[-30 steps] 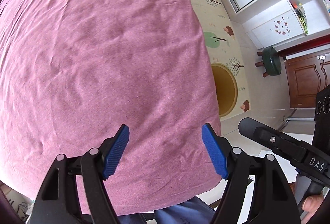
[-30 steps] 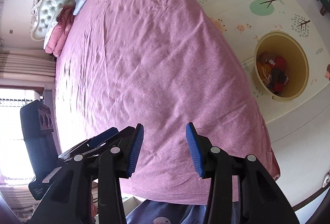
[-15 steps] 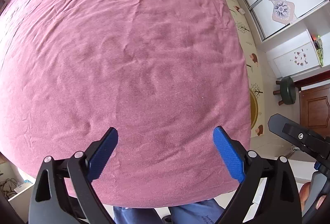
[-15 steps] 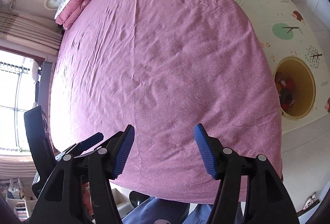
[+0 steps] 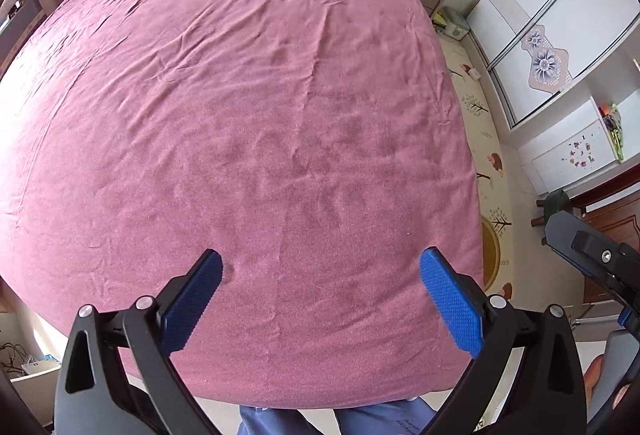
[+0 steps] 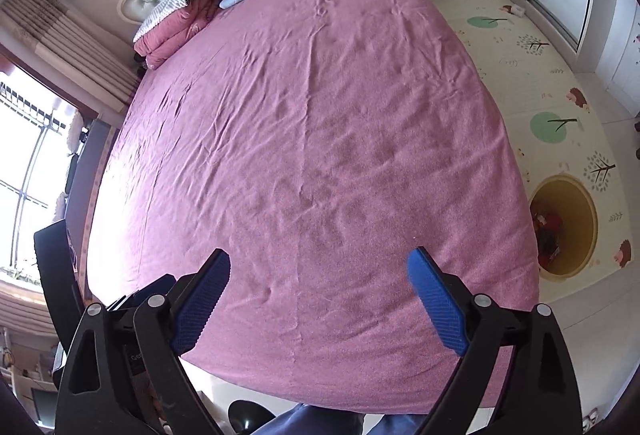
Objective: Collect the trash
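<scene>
Rt of pink bed [image 6: 320, 135], yellow bin [image 6: 580, 203] w/ trash [image 6: 550, 231].

1. I see bright daylight from the window [image 6: 28, 171], blown out at left.
2. Bed sheet [image 6: 320, 139] evenly lit; soft shadows in creases.
3. Heavy fisheye bending, dark vignetted corners; focus sharp.

Partial white letters "Ge" on the black claw body [image 6: 134, 357] at seven o'clock, rest hidden, nothing else legible
</scene>
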A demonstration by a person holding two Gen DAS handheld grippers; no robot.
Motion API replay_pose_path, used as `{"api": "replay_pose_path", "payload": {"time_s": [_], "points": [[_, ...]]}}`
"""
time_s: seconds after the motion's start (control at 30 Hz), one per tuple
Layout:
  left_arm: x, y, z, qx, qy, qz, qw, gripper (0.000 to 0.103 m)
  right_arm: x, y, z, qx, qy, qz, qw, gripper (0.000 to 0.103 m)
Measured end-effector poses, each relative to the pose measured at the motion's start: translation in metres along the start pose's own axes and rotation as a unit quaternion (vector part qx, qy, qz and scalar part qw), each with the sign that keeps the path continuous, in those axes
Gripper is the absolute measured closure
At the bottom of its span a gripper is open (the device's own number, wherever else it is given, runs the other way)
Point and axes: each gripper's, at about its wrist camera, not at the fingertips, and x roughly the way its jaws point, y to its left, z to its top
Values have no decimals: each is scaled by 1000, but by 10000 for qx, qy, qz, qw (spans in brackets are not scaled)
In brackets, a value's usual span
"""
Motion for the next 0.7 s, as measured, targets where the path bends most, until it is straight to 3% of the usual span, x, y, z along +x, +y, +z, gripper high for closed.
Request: {"api": "replay_pose_path", "payload": {"time_s": [0.3,0.4,0.7], "points": [[-52,11,4,-198,-604,70,9980,4,-34,30,-5,-231,-614,71,9978,9],[-63,12,5,-179,-766,332,9963,4,-37,38,-4,-397,-667,76,9970,9],[-86,9,-1,32,-1064,580,9926,4,-45,45,-9,-518,-826,39,9952,9]]}}
